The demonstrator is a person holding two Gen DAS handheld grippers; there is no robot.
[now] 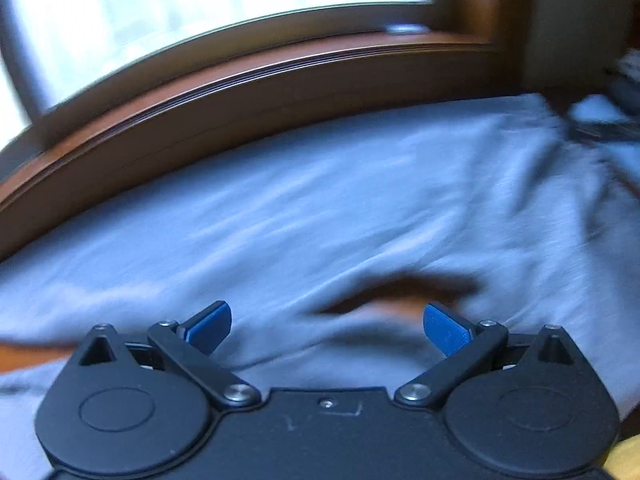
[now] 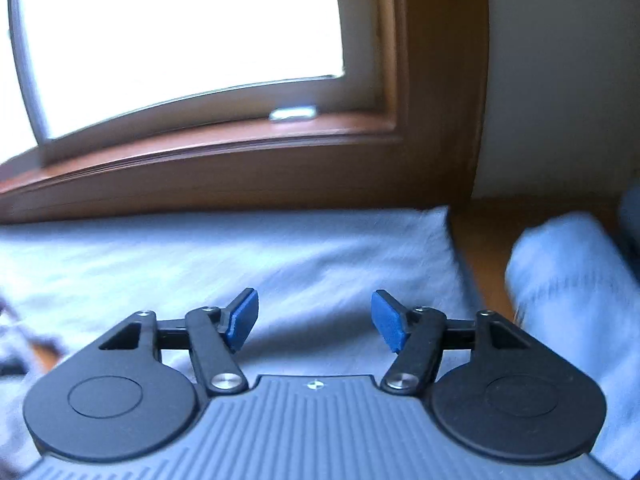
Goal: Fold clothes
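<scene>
A light blue-grey garment (image 1: 320, 208) lies spread and wrinkled across the wooden table, reaching the window frame; a fold near its front leaves a gap of bare wood (image 1: 400, 292). My left gripper (image 1: 327, 324) hovers over that front part, open, its blue pads wide apart with nothing between them. In the right wrist view the same garment (image 2: 240, 256) fills the lower half, its far right corner (image 2: 436, 220) near the sill. My right gripper (image 2: 315, 318) is open above the cloth, nothing between its pads. Both views are motion-blurred.
A brown wooden window frame and sill (image 2: 240, 160) run along the table's far edge. Bare table (image 2: 480, 248) shows right of the garment. Another pale blue rolled or bunched cloth (image 2: 568, 280) lies at the right. Dark items (image 1: 608, 128) sit at the far right.
</scene>
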